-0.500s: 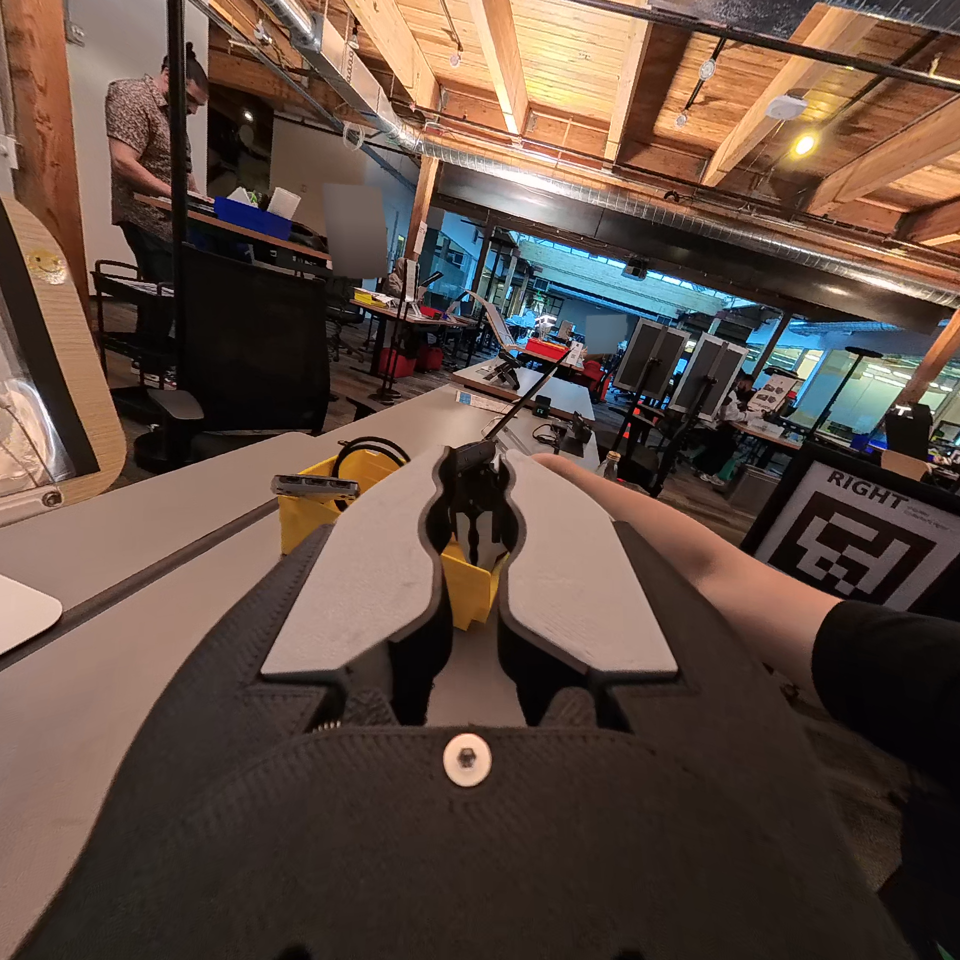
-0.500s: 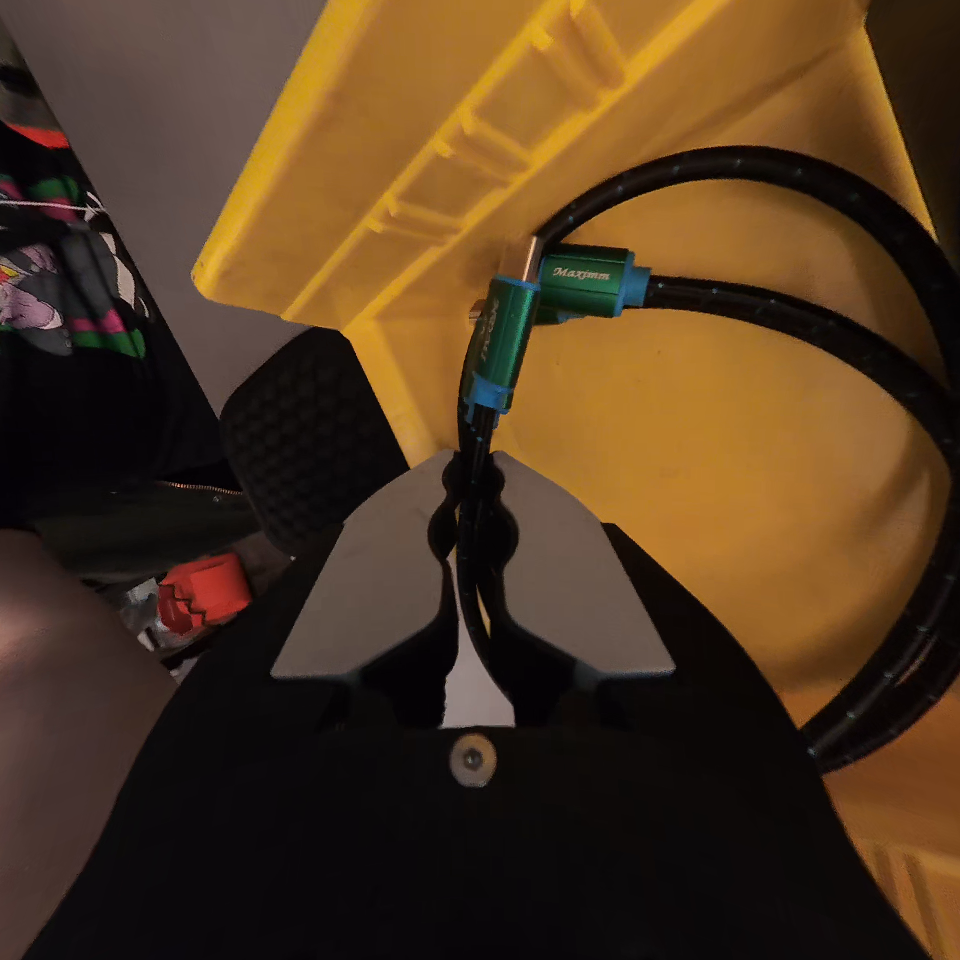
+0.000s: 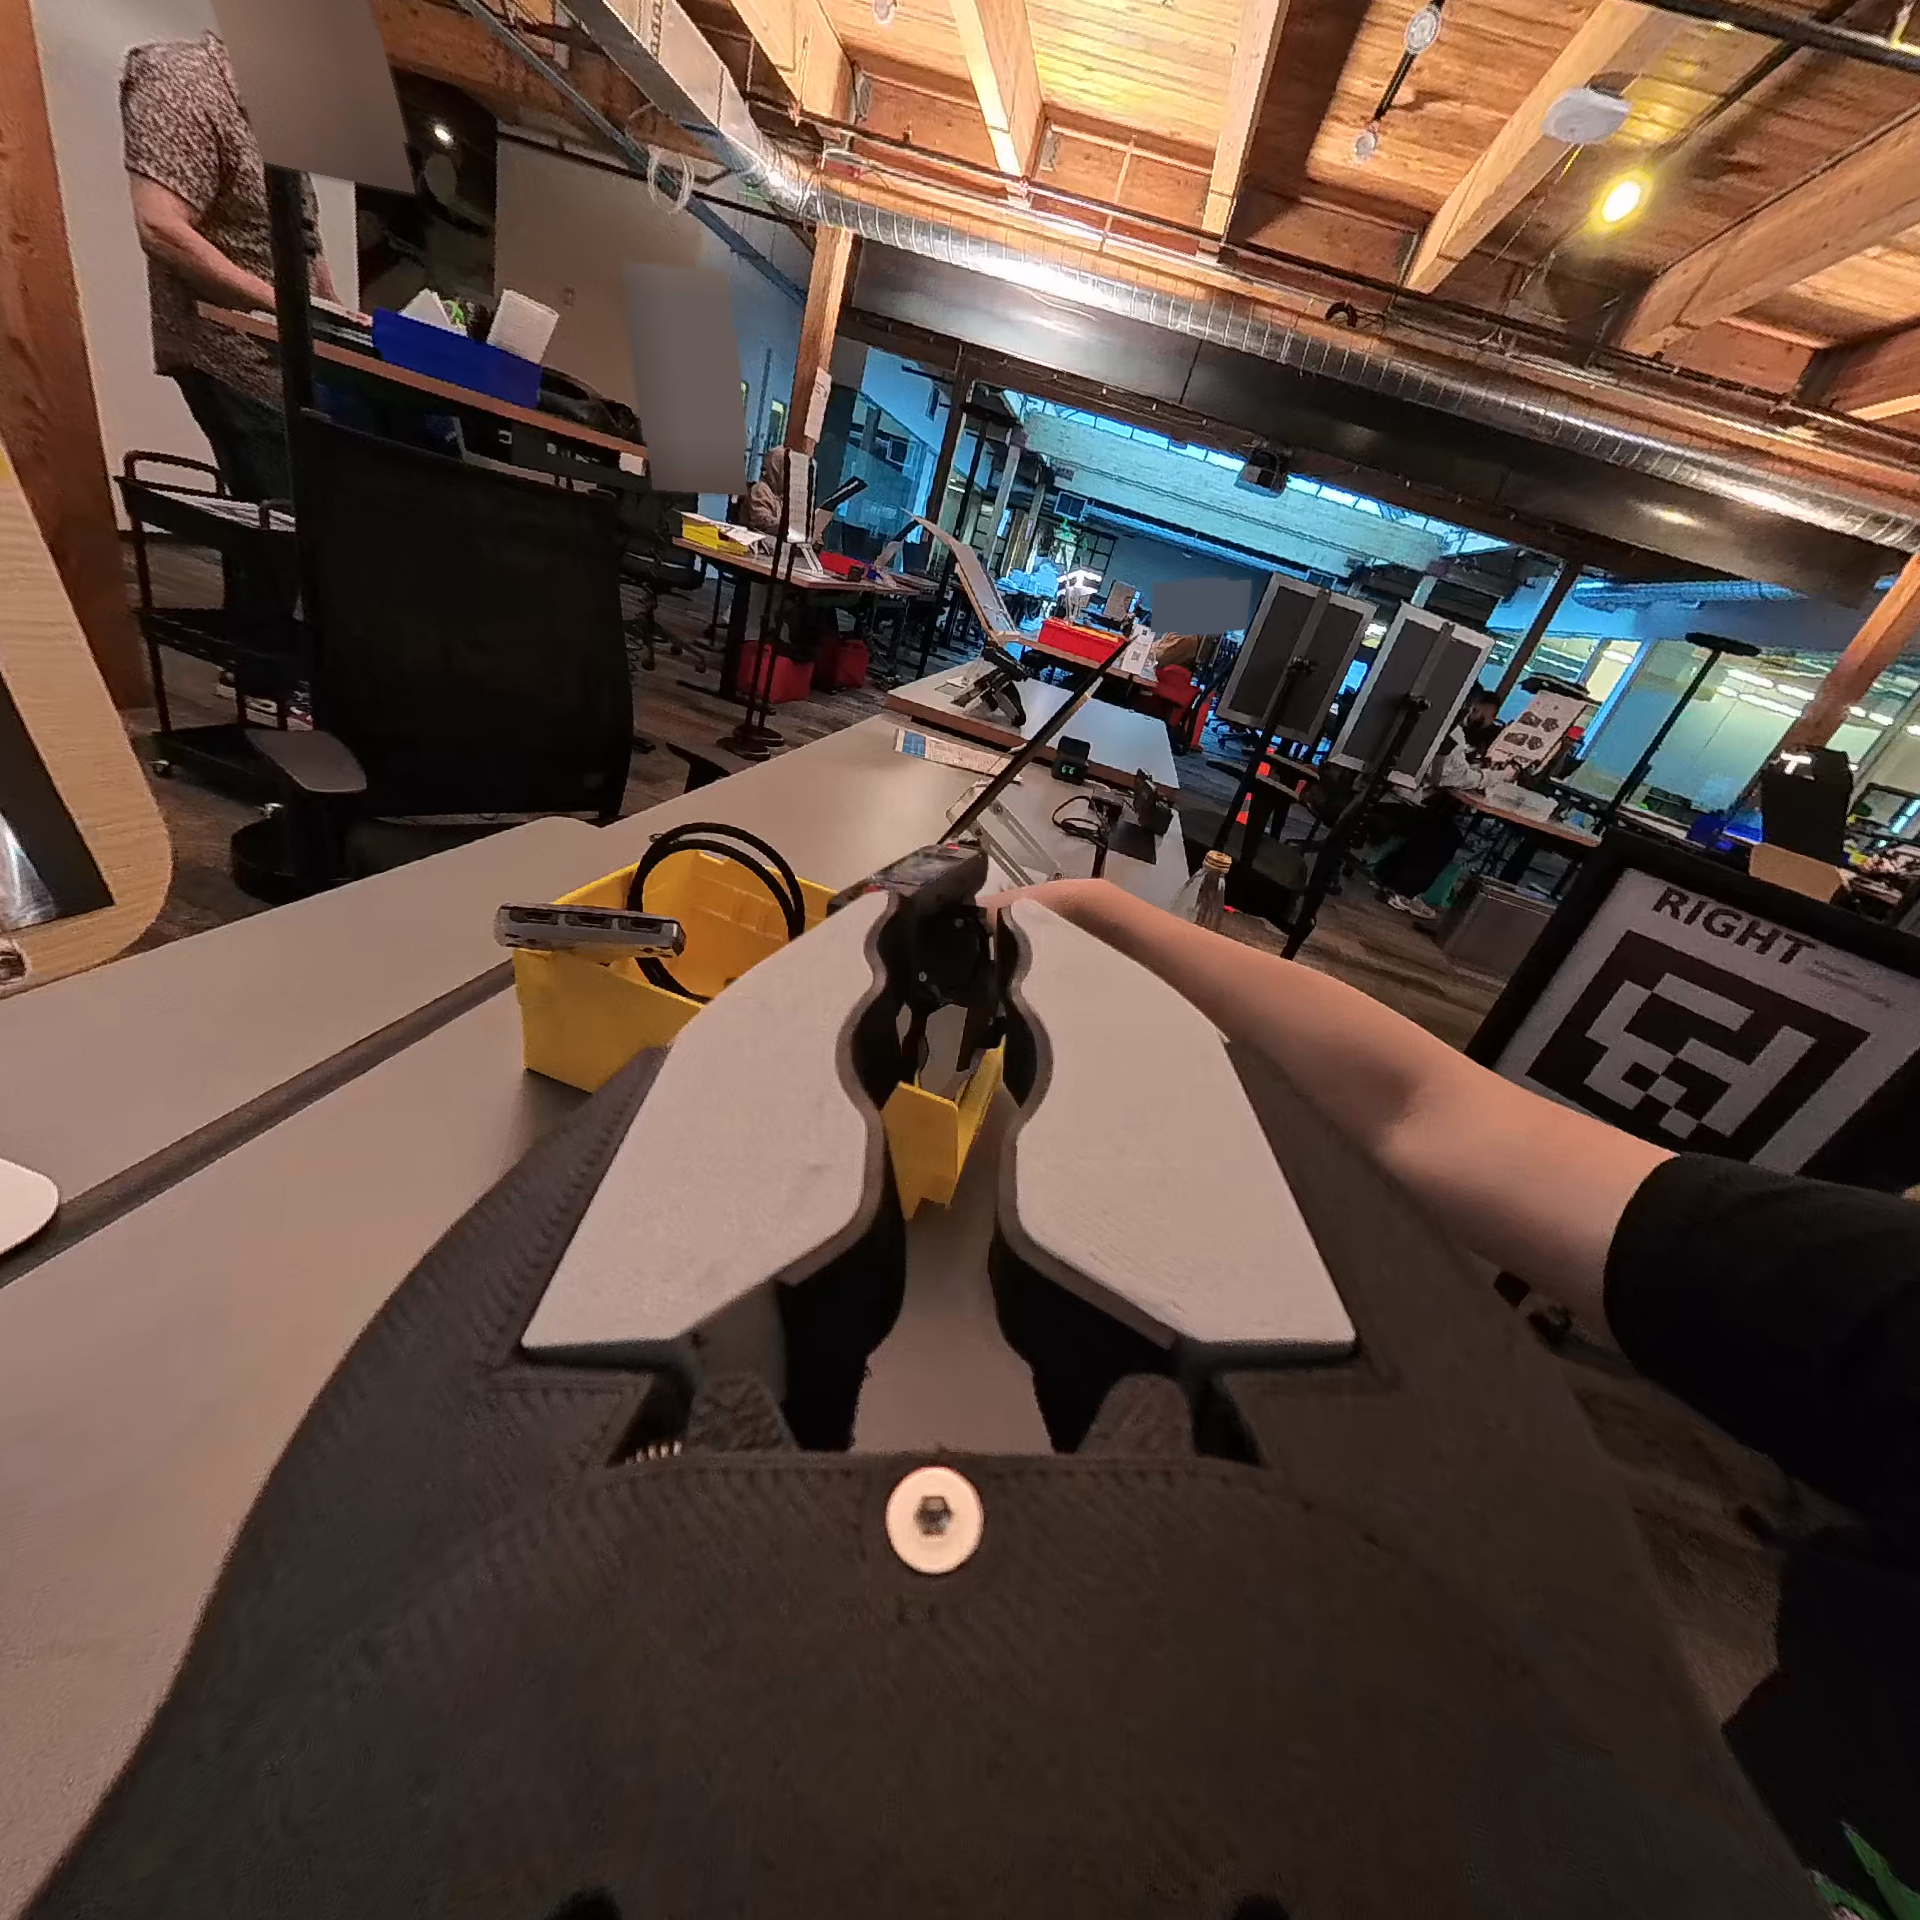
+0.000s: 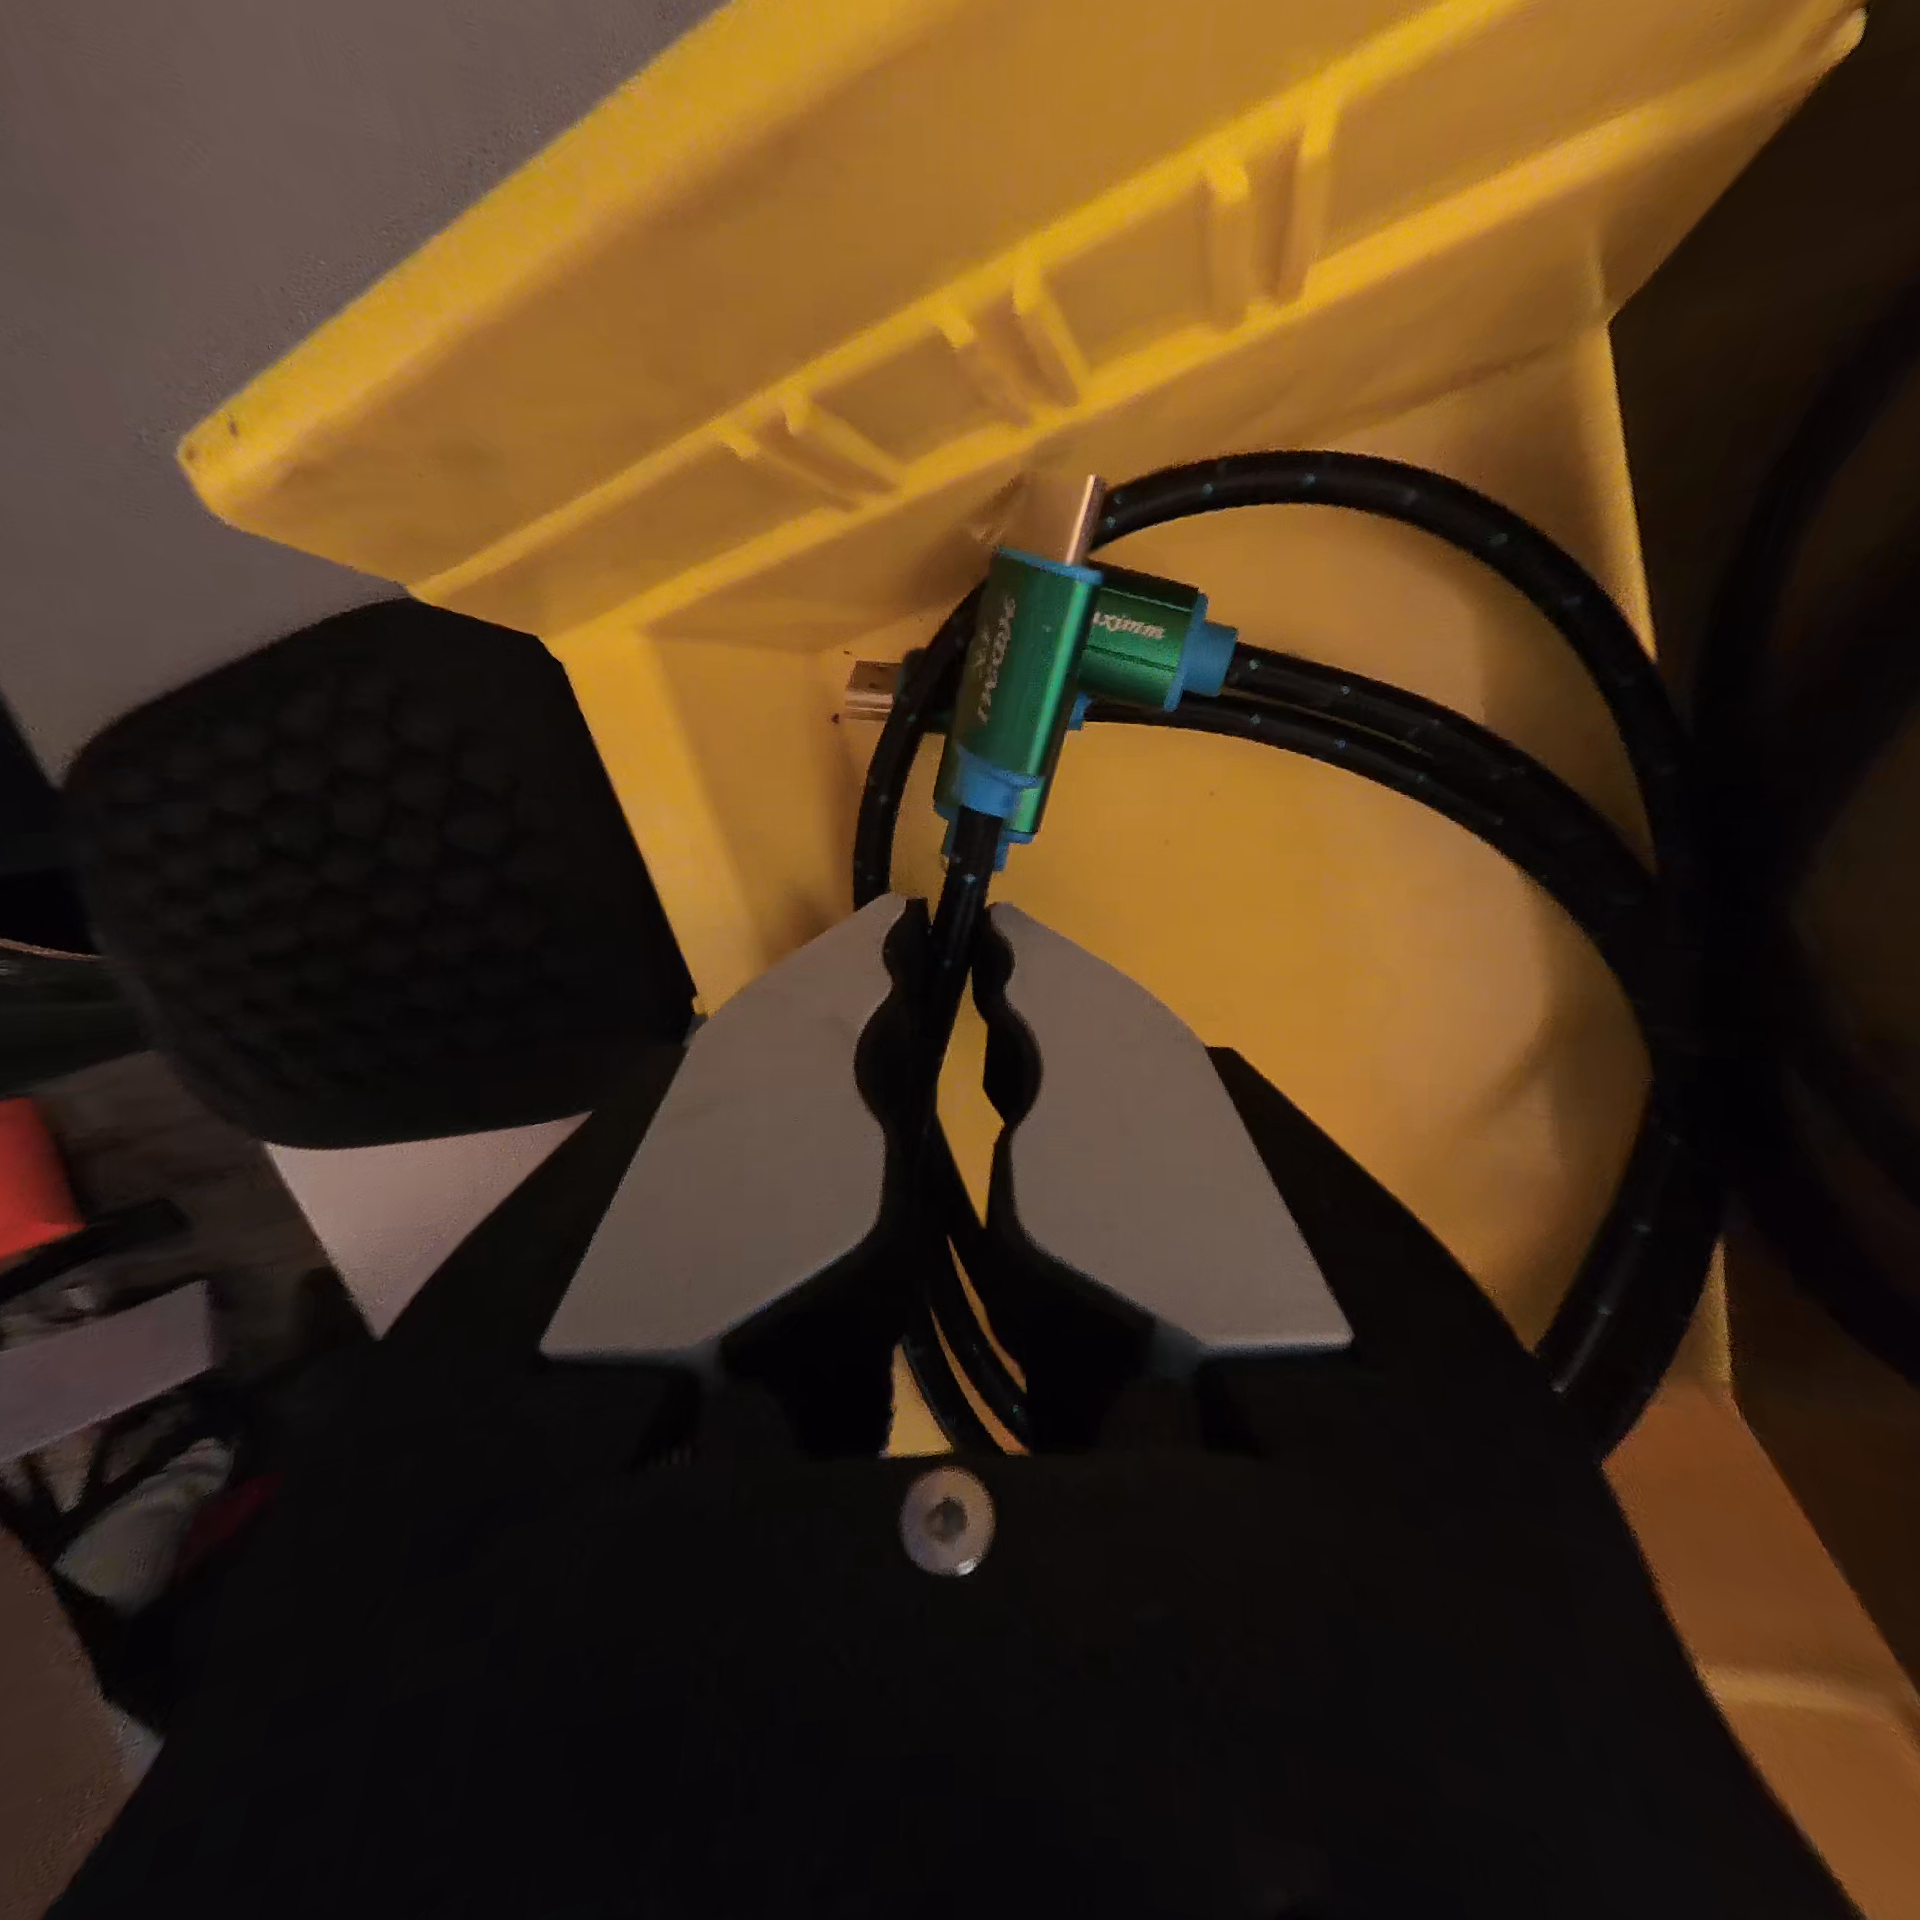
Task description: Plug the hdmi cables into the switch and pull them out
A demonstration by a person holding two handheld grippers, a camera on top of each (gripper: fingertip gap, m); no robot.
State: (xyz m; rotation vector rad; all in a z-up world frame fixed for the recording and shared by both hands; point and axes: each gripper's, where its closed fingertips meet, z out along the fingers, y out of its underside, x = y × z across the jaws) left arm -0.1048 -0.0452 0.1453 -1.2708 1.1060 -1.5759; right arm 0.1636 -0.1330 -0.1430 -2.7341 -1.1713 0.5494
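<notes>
Open workshop hall ahead of the gripper. Timber-beam ceiling [image 3: 1122,94] overhead, ribbed silver duct [image 3: 1299,332] crossing below it. Lit ceiling lamp [image 3: 1619,197] upper right. Black office chair [image 3: 457,634] ahead-left; grey tabletop [image 3: 208,1278] beneath.

Tabletop [image 3: 260,1195]: grey, with a dark seam running across it in front of me
Yellow bin [image 3: 592,1013]: stands on the tabletop ahead of me; seen close from my right wrist view, ribbed under its rim
Office chair [image 3: 457,623]: black, behind the tabletop to my left
Marker board [image 3: 1704,1029]: black-and-white square pattern, propped at my right
Person [image 3: 208,239]: stands at a high desk far left, by a blue bin [image 3: 457,358]
Ceiling [image 3: 1143,94]: wooden beams; a silver duct [image 3: 1351,353] runs below them
</notes>
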